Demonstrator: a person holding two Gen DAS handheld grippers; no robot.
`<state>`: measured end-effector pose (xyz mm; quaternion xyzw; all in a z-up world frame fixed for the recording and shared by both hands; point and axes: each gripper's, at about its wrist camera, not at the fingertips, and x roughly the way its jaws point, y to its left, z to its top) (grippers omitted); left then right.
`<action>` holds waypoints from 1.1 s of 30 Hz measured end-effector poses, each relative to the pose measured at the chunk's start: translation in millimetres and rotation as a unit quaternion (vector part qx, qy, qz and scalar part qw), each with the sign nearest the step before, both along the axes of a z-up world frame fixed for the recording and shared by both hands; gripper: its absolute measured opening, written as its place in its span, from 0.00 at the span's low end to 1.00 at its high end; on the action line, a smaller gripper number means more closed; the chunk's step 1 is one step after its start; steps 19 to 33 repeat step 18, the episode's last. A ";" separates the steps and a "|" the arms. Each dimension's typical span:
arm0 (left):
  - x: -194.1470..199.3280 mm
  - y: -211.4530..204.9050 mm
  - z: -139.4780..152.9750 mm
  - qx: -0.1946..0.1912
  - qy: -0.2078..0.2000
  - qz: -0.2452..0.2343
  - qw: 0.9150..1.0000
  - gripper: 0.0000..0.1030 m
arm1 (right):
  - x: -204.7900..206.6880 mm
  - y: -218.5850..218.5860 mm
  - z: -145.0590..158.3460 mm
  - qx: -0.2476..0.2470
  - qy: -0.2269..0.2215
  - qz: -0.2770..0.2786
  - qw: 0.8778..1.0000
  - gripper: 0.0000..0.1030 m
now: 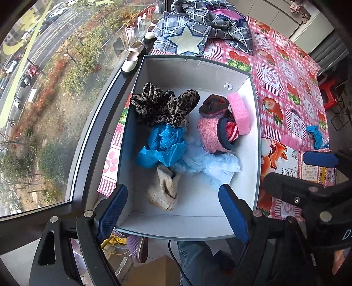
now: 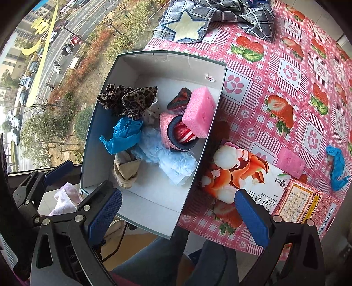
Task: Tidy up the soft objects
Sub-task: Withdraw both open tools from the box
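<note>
Both the left gripper and right gripper point downward, jaws wide, empty.

A white-lined box with a dark grey-green rim holds a leopard-print scrunchie, a bright blue crinkled cloth, a pale blue fluffy cloth, a beige knitted sock, a pink speckled sock roll with navy and red-striped layers, and a pink sponge. The tablecloth is pink-and-white checked, with red strawberries and paw prints. A grey plaid cloth bears a cream star. Both grippers' pads are blue on black frames.
</note>
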<state>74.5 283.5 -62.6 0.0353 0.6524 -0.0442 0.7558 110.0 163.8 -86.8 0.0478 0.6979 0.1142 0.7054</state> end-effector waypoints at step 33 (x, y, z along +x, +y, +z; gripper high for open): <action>-4.3 16.8 8.8 -0.084 -0.019 0.024 0.996 0.84 | -4.8 -0.6 6.9 0.007 -0.009 -0.011 1.000 1.00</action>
